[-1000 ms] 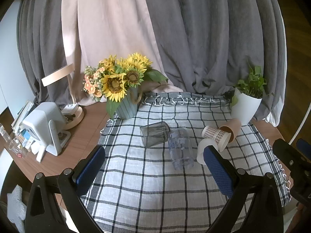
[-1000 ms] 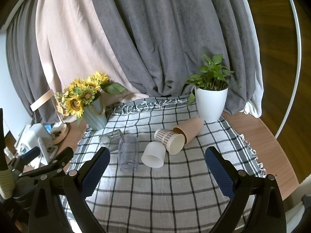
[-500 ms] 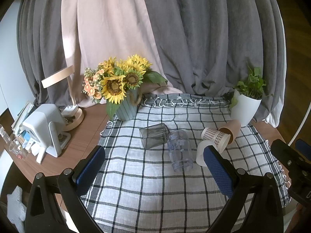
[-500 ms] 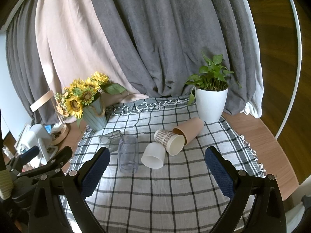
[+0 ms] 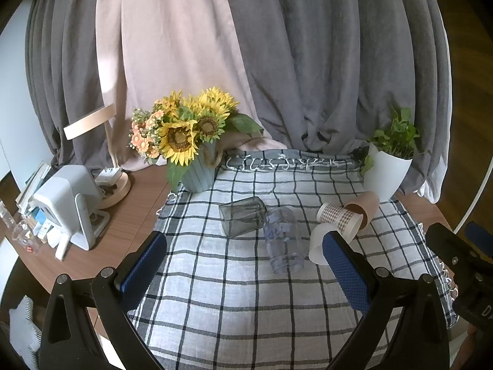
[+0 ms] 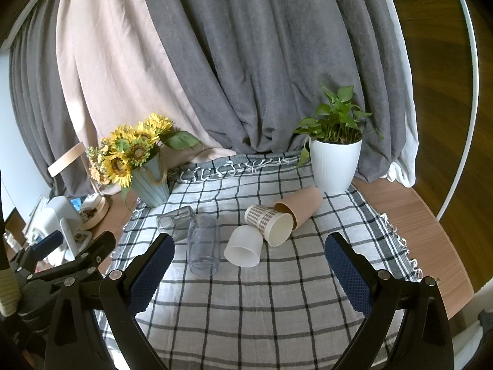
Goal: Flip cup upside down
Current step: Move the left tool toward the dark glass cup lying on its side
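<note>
Five cups lie tipped over in a row on the checked cloth (image 6: 246,308), just nearer me than the white plant pot (image 6: 334,166). Both my grippers, left (image 5: 243,274) and right (image 6: 249,271), hang wide open and empty. Grabbing the clear plastic cup (image 6: 203,243) could roll it into the white cup (image 6: 243,245).

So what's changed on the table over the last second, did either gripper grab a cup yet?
No grab yet. The left gripper has eased slightly toward the cups, so they sit a touch lower in its view; the right gripper barely shifted. Both stay open and empty. The clear cup, grey glass, white cup, checked cup and brown cup all still lie on their sides on the checked cloth.
</note>
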Motion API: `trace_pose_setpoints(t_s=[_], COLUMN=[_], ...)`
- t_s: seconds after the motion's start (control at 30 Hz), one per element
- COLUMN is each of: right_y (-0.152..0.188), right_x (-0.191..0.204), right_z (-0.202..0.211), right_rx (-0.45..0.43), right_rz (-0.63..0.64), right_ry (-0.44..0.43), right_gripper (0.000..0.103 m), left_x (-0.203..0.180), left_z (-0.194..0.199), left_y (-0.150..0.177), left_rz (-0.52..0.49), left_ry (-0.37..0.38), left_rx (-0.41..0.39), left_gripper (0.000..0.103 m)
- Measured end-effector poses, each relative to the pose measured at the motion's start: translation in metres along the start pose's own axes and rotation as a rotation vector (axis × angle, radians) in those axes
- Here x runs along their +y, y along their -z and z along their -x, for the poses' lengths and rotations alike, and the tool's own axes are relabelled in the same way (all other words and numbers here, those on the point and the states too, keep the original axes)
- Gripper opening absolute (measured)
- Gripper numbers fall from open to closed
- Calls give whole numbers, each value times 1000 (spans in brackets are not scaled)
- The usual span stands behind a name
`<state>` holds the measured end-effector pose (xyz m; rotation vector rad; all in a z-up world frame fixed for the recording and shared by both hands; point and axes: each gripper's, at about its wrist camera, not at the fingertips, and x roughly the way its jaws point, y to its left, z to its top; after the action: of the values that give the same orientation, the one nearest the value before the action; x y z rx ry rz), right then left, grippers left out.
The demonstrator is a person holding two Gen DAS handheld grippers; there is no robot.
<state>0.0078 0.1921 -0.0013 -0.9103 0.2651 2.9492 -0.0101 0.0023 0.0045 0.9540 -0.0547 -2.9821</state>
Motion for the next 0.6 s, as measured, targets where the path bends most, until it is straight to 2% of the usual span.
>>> trace_pose_setpoints(t_s=[0.37, 0.6], right_y=[2, 5], right_x=[12, 22], right_z=[-12, -37], right_rx=[12, 54], right_rz=[10, -12], right_ry=[-3, 11], right_gripper=[98, 98], left_x=[7, 12], left_z=[-14, -73], left_y=[-1, -2], left_rz=[-4, -103], left_ry=[34, 72], left_rx=[-4, 166], left_gripper=[103, 103])
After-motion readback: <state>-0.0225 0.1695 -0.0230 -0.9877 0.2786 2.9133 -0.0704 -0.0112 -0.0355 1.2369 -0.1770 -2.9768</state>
